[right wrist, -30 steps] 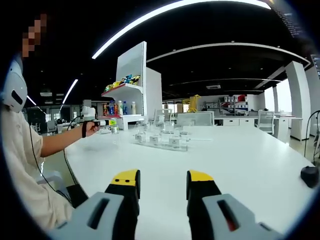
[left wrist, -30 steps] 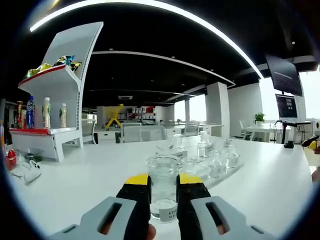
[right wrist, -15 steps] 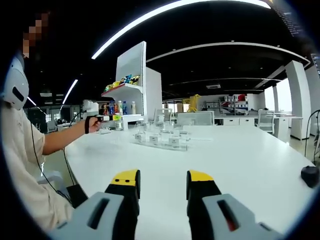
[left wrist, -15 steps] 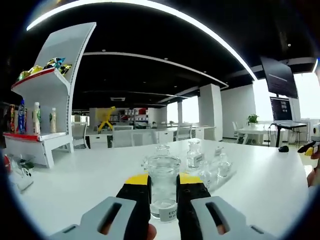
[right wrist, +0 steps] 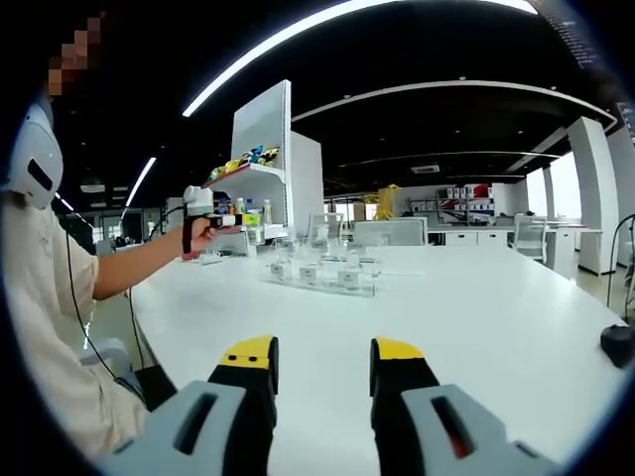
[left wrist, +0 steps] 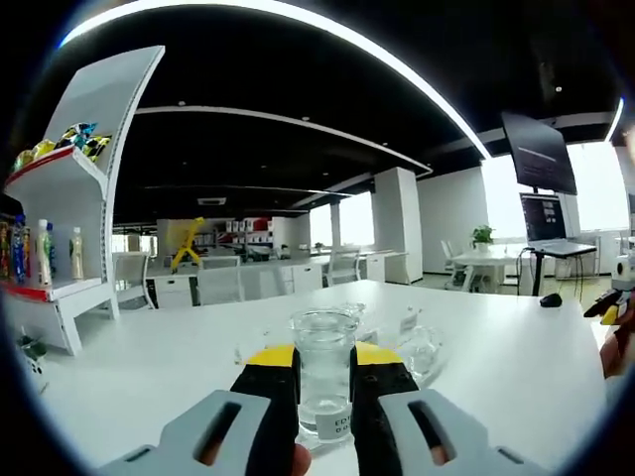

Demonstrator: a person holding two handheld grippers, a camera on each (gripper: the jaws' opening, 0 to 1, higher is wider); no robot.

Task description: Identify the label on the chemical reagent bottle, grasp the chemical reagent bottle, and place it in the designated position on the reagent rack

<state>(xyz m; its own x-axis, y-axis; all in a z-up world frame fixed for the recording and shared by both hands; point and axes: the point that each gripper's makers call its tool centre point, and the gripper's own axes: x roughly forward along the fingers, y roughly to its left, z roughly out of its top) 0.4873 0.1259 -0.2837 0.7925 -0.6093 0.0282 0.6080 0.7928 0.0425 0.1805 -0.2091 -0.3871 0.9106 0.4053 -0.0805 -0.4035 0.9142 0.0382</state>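
Note:
In the left gripper view, my left gripper (left wrist: 323,382) is shut on a clear glass reagent bottle (left wrist: 324,367) with a white label low on its front. Behind the bottle, the clear reagent rack (left wrist: 412,342) lies on the white table with other small bottles in it. In the right gripper view, my right gripper (right wrist: 323,372) stands open above the table with nothing between its fingers. Far ahead there, the rack (right wrist: 322,275) holds several small labelled bottles. The left gripper (right wrist: 233,224) is held up in a person's hand just left of the rack, carrying the bottle.
A white display shelf (left wrist: 74,228) with drink bottles and snack bags stands at the table's far left, also seen as the shelf (right wrist: 263,164). A dark object (right wrist: 617,347) lies near the table's right edge. The person's arm (right wrist: 129,273) reaches over the left side.
The left gripper has risen and moved toward the rack with the bottle held. The right gripper has stayed still and open.

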